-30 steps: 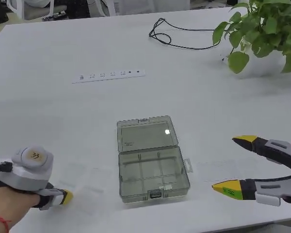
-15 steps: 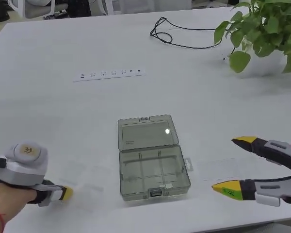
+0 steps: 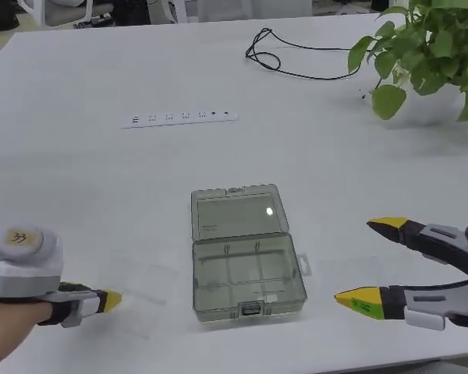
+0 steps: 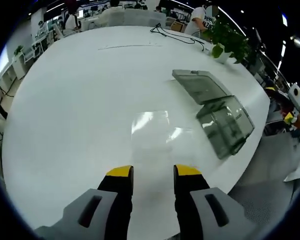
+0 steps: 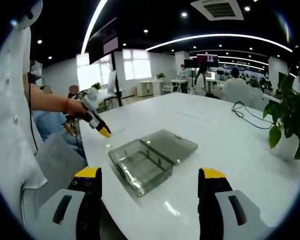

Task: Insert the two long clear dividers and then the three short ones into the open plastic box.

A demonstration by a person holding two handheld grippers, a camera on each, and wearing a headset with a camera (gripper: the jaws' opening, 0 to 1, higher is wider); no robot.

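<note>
The open smoky plastic box (image 3: pixel 248 287) lies mid-table with its lid (image 3: pixel 238 213) flat on the far side; faint grid lines show inside it. Clear divider sheets (image 3: pixel 144 279) lie flat on the table left of the box, seen ahead of the jaws as clear divider sheets (image 4: pixel 151 127). My left gripper (image 3: pixel 109 299) rests low at the near left, just short of them, its jaws a little apart and holding nothing (image 4: pixel 154 172). My right gripper (image 3: pixel 370 262) hovers to the right of the box, wide open and empty (image 5: pixel 150 175). The box (image 5: pixel 140 162) lies ahead of it.
A white power strip (image 3: pixel 179 118) lies beyond the box. A black cable (image 3: pixel 288 58) coils at the far side, and a potted plant (image 3: pixel 429 47) stands at the far right. The table's near edge (image 3: pixel 242 360) runs just in front of the box.
My left hand and gripper have drawn slightly back to the left while the tip stays near the clear sheets. The right gripper and the box have hardly moved.
</note>
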